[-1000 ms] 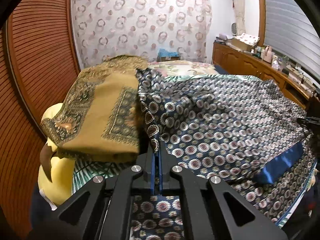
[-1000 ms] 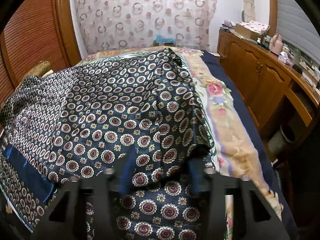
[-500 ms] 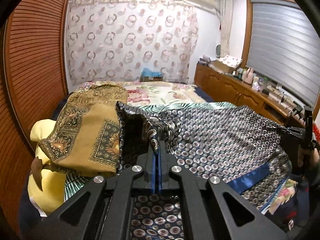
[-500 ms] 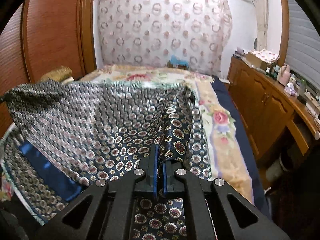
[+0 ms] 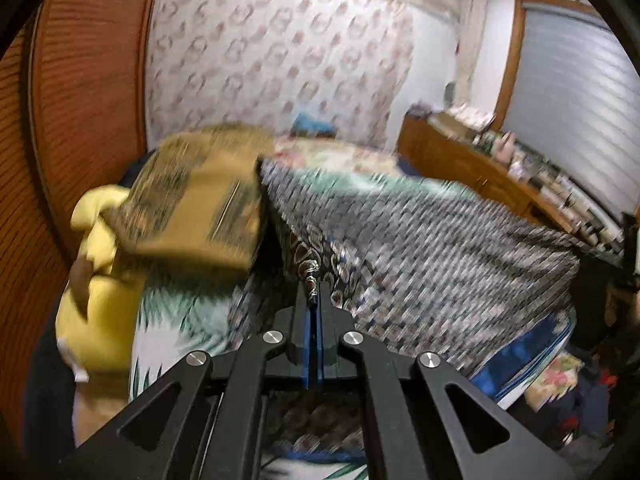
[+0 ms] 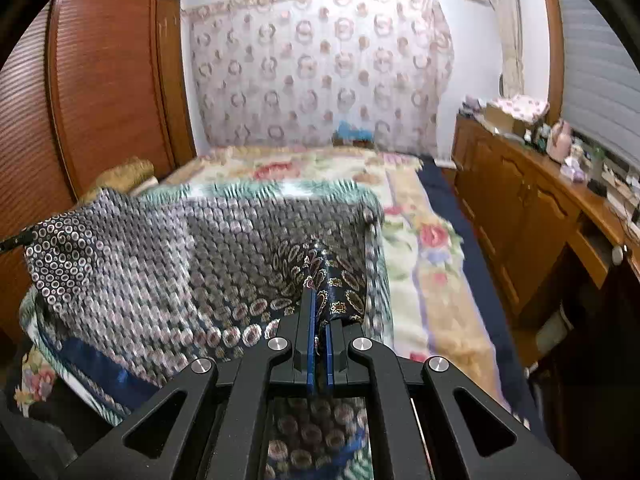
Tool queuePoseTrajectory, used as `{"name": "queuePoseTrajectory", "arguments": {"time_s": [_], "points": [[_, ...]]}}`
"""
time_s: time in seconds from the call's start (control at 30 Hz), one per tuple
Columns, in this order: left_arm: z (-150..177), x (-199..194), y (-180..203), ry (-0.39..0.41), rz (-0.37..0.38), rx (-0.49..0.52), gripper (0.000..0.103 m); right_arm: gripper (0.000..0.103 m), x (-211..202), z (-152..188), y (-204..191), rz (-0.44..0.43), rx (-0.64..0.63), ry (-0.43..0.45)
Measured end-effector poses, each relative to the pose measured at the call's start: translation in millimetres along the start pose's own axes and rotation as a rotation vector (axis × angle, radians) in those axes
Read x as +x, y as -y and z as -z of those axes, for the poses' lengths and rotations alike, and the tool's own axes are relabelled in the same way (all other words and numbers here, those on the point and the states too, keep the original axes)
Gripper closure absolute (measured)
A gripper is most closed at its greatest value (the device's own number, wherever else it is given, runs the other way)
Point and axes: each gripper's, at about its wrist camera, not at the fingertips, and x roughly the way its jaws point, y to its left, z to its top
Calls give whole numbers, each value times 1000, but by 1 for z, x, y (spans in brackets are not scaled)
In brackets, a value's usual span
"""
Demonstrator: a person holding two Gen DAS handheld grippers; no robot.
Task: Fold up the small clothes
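Both views motion-blurred; fabric pattern smears, esp. left wrist view. Left gripper (image 5: 313, 292) clamped tight on navy patterned garment (image 5: 420, 248), pinched corner at 12 o'clock of its tips. Right gripper (image 6: 319, 304) likewise pinched shut on the same garment (image 6: 168, 264), a bunched fold caught btwn blue pads. Cloth hangs stretched above the floral bedspread (image 6: 432, 264); its lower hem cut off behind gripper bodies. Folded mustard cloth (image 5: 200, 200) at 10 o'clock, atop a yellow pillow (image 5: 100, 312). Bed free toward 1 o'clock; wooden dresser (image 6: 520, 208) borders at 3 o'clock.
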Motion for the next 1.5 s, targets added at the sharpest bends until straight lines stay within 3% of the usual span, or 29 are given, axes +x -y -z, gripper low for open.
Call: {"name": "queuePoseTrajectory", "arguments": {"time_s": [0.13, 0.33, 0.47, 0.5, 0.6, 0.67, 0.83, 0.97, 1.3, 1.37, 1.43, 1.5], "points": [[16, 21, -9, -59, -54, -9, 100, 99, 19, 6, 4, 16, 22, -59], [23, 27, -14, -85, -69, -11, 98, 99, 32, 5, 2, 21, 39, -86], [30, 28, -20, -87, -75, -27, 73, 93, 25, 6, 3, 32, 39, -73], [31, 29, -21, -93, -78, -32, 63, 93, 19, 9, 3, 35, 38, -71], [36, 35, -24, -115, -96, -42, 59, 73, 12, 16, -2, 44, 39, -68], [39, 38, -27, -121, -115, -54, 59, 61, 7, 19, -7, 37, 35, -59], [41, 44, -31, -135, -111, -83, 59, 59, -2, 23, -20, 25, 5, -35], [43, 44, -32, -131, -105, -97, 59, 39, -6, 21, -37, 3, -16, -8], [43, 43, -32, -110, -83, -97, 61, 38, 26, 27, -85, -106, -80, -45], [44, 43, -31, -115, -69, -94, 74, 38, 39, 29, -93, -127, -96, -65], [44, 44, -30, -122, -49, -95, 93, 38, 50, 31, -103, -141, -115, -83], [44, 42, -30, -115, -18, -108, 98, 38, 59, 33, -109, -151, -131, -107]]}}
